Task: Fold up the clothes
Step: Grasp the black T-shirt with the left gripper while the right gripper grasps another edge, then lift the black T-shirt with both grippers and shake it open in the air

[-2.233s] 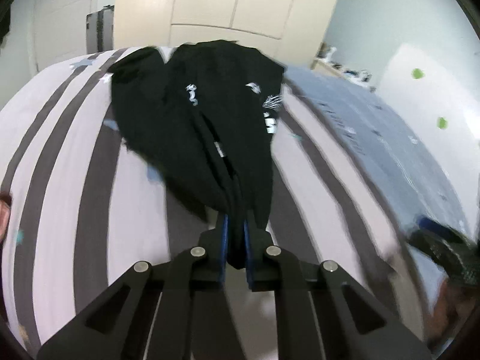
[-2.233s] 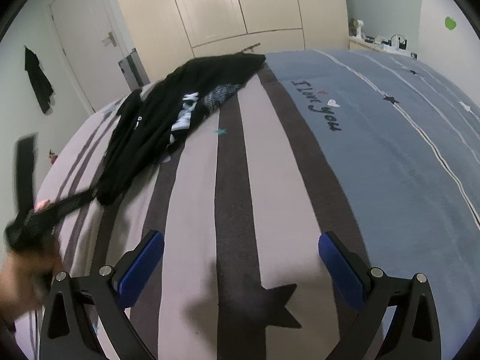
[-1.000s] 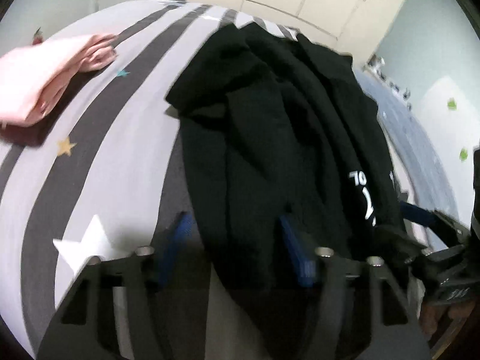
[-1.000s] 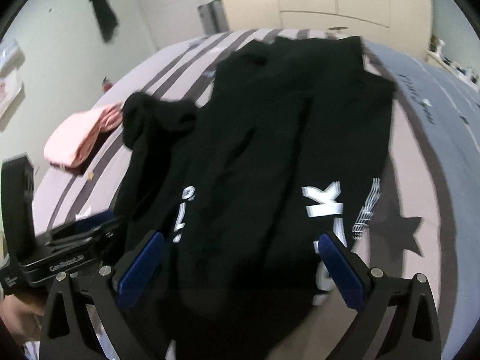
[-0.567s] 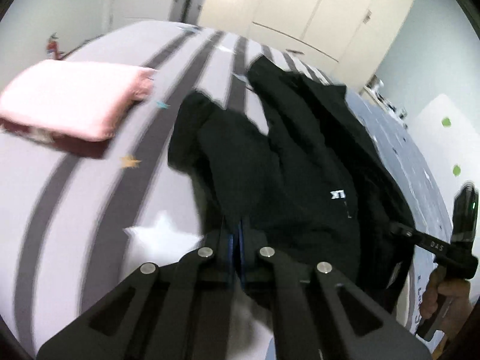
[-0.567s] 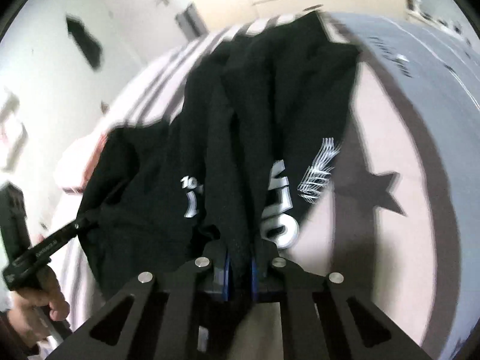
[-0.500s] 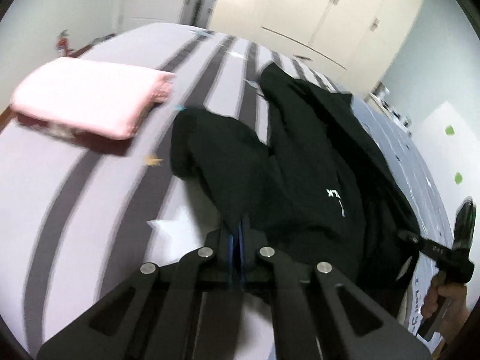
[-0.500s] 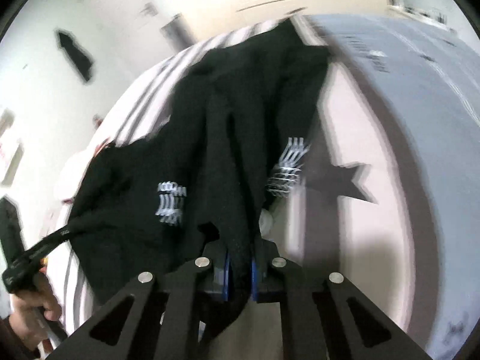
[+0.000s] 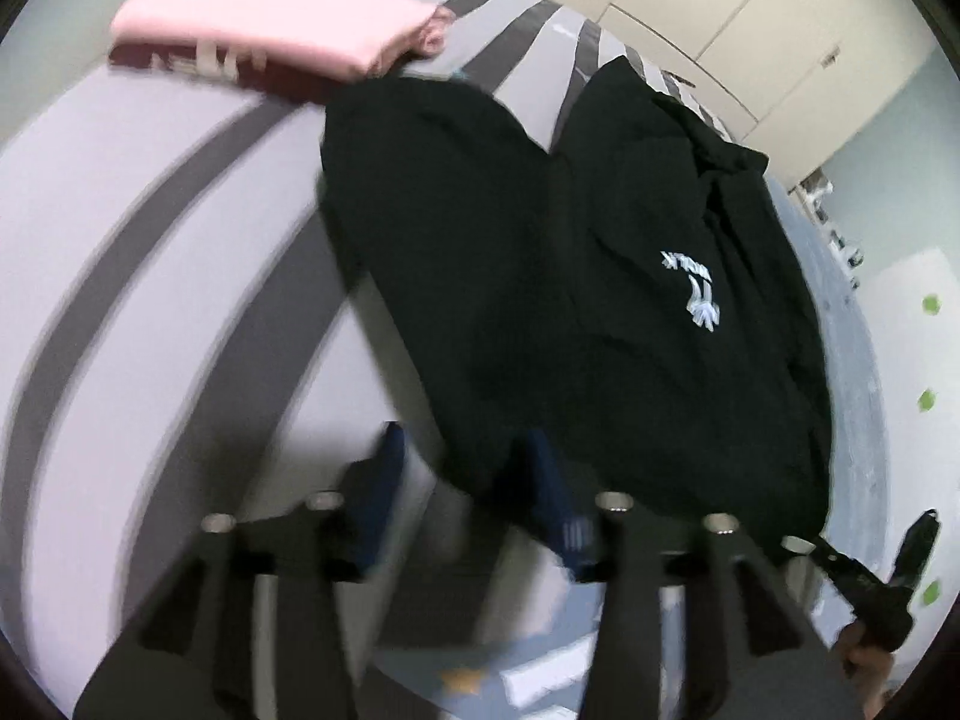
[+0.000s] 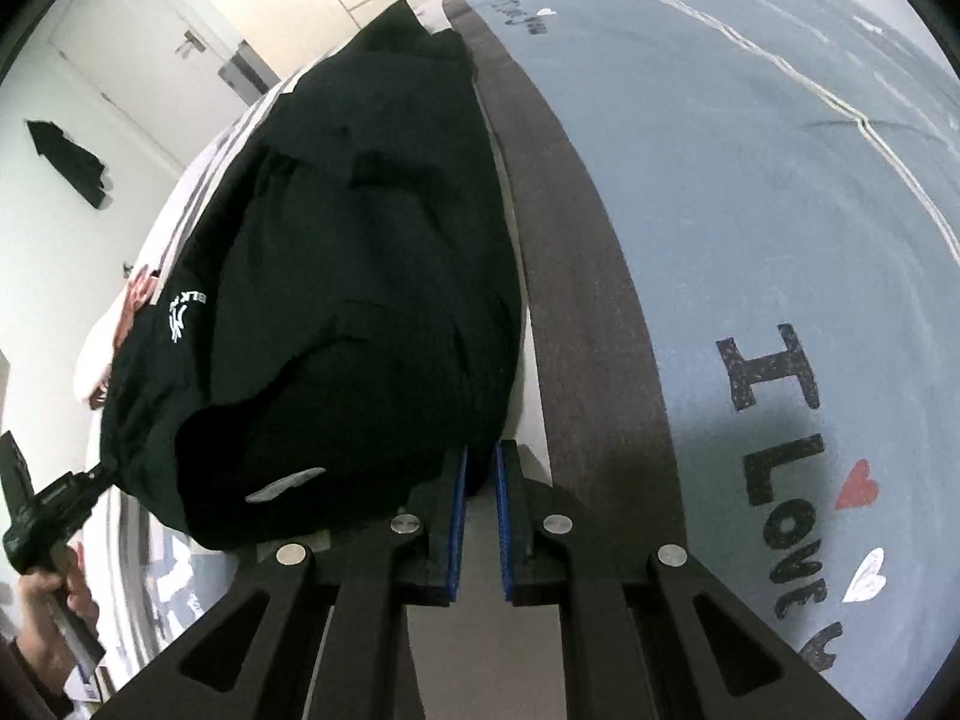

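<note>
Garment (image 9: 600, 300), black, is spread on the bed (image 9: 150, 240) ahead of both tools, a folded pink stack (image 9: 276, 30) beyond its far left corner. Left gripper (image 9: 462, 480) fingers are parted, the near edge draped between them. Right gripper (image 10: 480, 480) fingers are pinched on the near right hem (image 10: 480, 468), presumably to anchor the fold.
</note>
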